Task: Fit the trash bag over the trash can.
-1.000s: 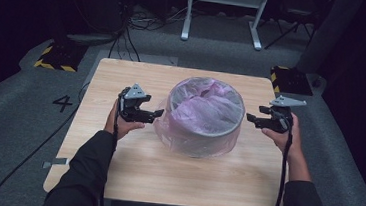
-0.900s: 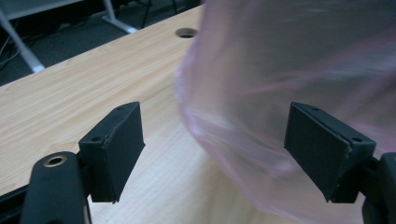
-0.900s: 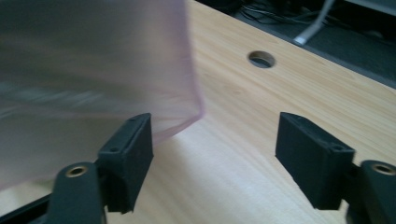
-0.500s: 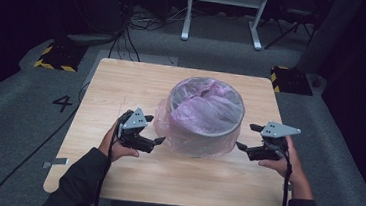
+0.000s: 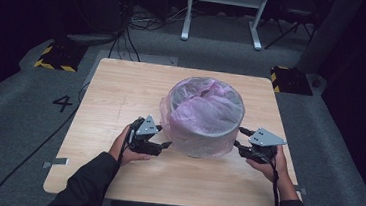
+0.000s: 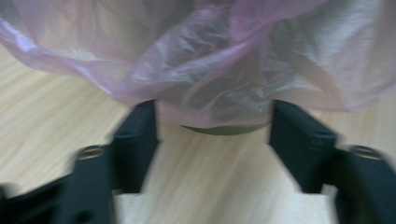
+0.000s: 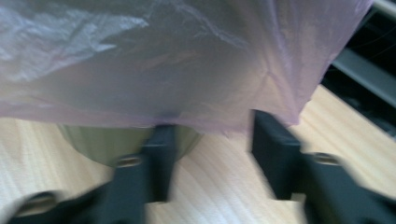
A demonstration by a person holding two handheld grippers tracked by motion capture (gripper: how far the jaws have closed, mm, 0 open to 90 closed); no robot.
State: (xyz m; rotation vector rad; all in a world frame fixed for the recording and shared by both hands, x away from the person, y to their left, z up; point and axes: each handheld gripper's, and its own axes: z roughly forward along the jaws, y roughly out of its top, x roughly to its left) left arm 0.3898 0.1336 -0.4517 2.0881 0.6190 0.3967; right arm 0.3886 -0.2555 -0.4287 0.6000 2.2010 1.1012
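Both grippers (image 5: 163, 145) (image 5: 238, 144) closing on hanging bag hem (image 6: 219, 109), jaws apart, not clamped yet; pinching film only, not bin (image 5: 203, 135).

Wooden table (image 5: 121, 92) on grey floor (image 5: 14, 118). Yellow-black striped blocks (image 5: 54, 57) off both far corners; white frame legs (image 5: 224, 9) beyond far edge.

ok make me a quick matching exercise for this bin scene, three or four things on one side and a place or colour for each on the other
Things:
1. plastic bag
2. left gripper
3. right gripper
4. table

Descriptions:
A. light wood
B. at the bin's right side, low
C. translucent pink, draped over the rim
D. at the bin's left side, low

Pairs: 1-C, 2-D, 3-B, 4-A
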